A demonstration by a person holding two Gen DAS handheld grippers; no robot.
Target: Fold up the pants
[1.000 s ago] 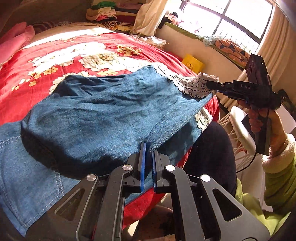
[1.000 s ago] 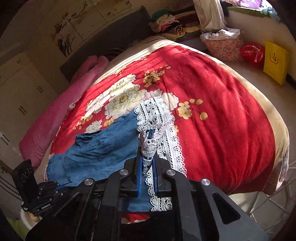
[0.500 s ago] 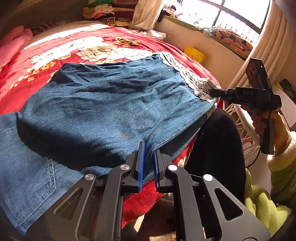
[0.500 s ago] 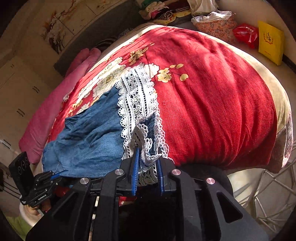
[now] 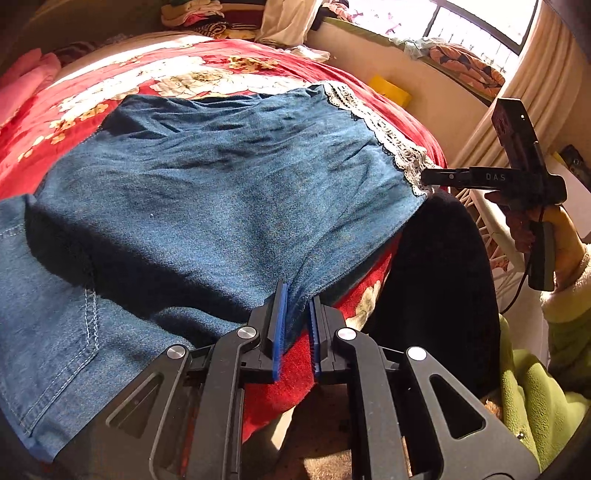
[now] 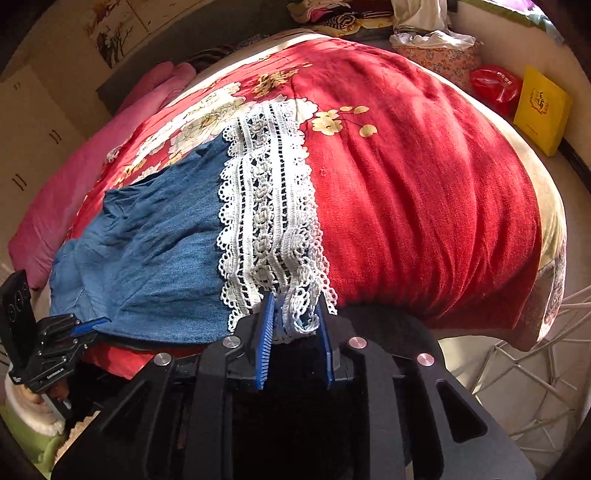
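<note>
Blue denim pants (image 5: 207,192) with a white lace hem (image 6: 269,206) lie folded over on a red flowered bedspread (image 6: 424,192). My left gripper (image 5: 295,306) stands part open at the near bed edge, with the denim's folded edge loose between its blue pads. My right gripper (image 6: 295,317) is open wider at the lace corner, which still hangs between its pads. The right gripper also shows in the left wrist view (image 5: 432,177), its tip at the lace corner. The left gripper shows in the right wrist view (image 6: 88,325) at the denim edge.
Pink bedding (image 6: 122,122) lies along the far side of the bed. A yellow box (image 6: 539,107) and a red bag (image 6: 495,88) sit by the wall. A white wire rack (image 6: 524,387) stands at the bed's right. Piled clothes (image 5: 207,18) sit behind the bed. A window (image 5: 461,22) is at the right.
Both grippers carried the pant leg down onto the bed and laid it flat. Both have opened: one second ago they were shut on denim and lace; the cloth now lies slack.
</note>
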